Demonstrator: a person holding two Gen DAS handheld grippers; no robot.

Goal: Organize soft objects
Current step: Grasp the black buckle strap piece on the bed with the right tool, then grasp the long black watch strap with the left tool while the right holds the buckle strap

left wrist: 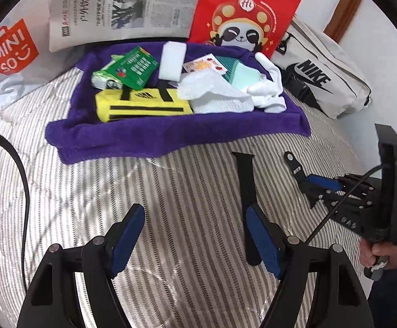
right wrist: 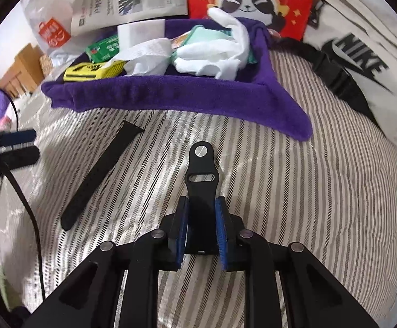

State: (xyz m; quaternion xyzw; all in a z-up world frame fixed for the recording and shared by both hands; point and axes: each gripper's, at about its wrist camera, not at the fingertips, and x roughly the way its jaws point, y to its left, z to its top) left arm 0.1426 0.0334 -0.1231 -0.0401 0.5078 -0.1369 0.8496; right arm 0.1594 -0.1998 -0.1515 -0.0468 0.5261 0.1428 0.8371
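Two black watch-strap pieces lie on the striped bedcover. The short piece with the silver pin (right wrist: pixel 201 164) sits between the blue pads of my right gripper (right wrist: pixel 201 202), which is shut on it; the left wrist view shows it too (left wrist: pixel 294 164), with the right gripper (left wrist: pixel 307 188). The long piece (left wrist: pixel 246 177) lies just beside the right finger of my left gripper (left wrist: pixel 194 209), which is open and holds nothing. Behind them, a purple towel (left wrist: pixel 171 136) carries a yellow pouch (left wrist: pixel 143 106), white cloth (left wrist: pixel 214 93), white gloves (left wrist: pixel 269 87), green packets (left wrist: pixel 135 68) and a white sponge (left wrist: pixel 173 60).
A white Nike bag (left wrist: pixel 321 82) lies at the right. A red panda bag (left wrist: pixel 247 13), a newspaper (left wrist: pixel 116 5) and a Miniso bag (left wrist: pixel 9 49) line the back. A black cable (left wrist: pixel 20 164) runs down the left. A person's hand (left wrist: pixel 373 251) grips the right tool.
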